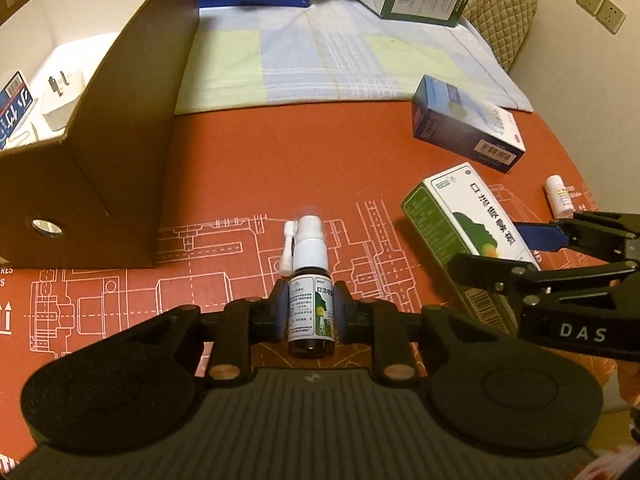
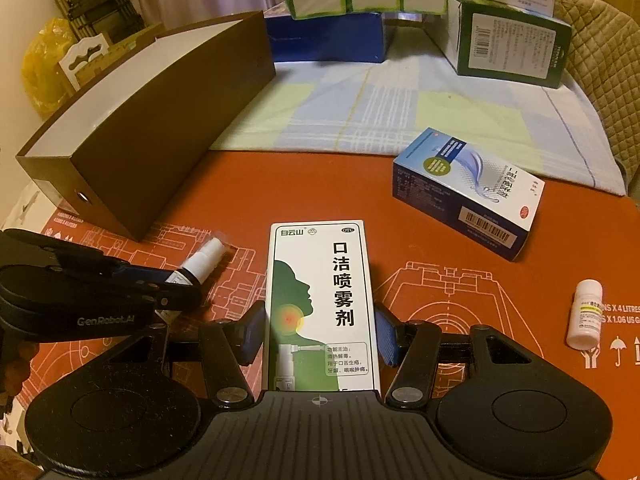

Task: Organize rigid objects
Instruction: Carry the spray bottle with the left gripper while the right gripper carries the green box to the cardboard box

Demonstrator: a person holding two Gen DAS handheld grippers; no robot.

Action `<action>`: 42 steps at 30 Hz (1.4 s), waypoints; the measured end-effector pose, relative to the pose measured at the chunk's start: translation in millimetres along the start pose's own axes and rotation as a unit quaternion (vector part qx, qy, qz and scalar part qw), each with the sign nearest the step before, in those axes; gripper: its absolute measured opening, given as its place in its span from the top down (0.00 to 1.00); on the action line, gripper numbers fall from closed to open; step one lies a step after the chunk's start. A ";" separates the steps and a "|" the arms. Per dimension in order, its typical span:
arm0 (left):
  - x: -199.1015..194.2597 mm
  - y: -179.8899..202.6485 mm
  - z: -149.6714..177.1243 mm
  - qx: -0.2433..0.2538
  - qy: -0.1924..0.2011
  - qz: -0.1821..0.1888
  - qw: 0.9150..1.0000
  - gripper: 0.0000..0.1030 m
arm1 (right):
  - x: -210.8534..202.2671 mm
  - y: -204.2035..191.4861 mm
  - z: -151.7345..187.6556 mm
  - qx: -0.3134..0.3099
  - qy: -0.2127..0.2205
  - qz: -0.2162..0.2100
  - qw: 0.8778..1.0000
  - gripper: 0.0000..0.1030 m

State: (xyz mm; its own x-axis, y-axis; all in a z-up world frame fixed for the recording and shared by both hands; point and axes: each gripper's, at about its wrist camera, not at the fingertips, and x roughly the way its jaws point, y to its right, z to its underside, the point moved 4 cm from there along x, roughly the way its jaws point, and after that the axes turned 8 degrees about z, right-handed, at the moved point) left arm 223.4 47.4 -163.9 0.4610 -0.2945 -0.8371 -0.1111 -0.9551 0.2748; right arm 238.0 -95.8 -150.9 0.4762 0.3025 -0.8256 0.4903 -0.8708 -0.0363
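- Left hand-held gripper: squeezed tight on the spray bottle, with one pad on each side of the label and the white top poking out in front.
- Right hand-held gripper: closed on the two long sides of the green and white box, lying flat on the tabletop toward the near edge.
- Spray bottle just left of that box, also toward the near edge. Touching the tabletop or lifted a little: cannot tell.
- Most likely job right now: put both things into the brown box by the left edge, open on top, with a white plug and a blue pack inside.
- Hold the bottle with a steady squeeze. Round and smooth, so easy to slip or spin.
- Lift it well above the brown wall before going sideways, to save the white top from a knock.
- Move one hand at a time. Very close together now, so easy to bump.
- Set the bottle down in a bare spot beside the plug, not on top of it.
- Go gently on the green and white box. Probably thin card, easy to dent. Lift it flat and level.
- Leave the blue box and the small white bottle by the right edge for later.
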 end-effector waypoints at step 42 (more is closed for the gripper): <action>-150.8 -78.1 -83.7 -0.020 0.177 -0.008 0.984 0.82 | -36.4 -89.6 -105.1 0.029 0.072 -0.101 0.992 0.49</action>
State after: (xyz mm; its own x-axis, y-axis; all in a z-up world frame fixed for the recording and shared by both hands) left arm 236.2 169.2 -19.6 0.7404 -0.2428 -0.6268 -0.0705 -0.9554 0.2868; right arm 253.5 11.9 -58.4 0.4737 0.5218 -0.7095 0.5449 -0.8065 -0.2293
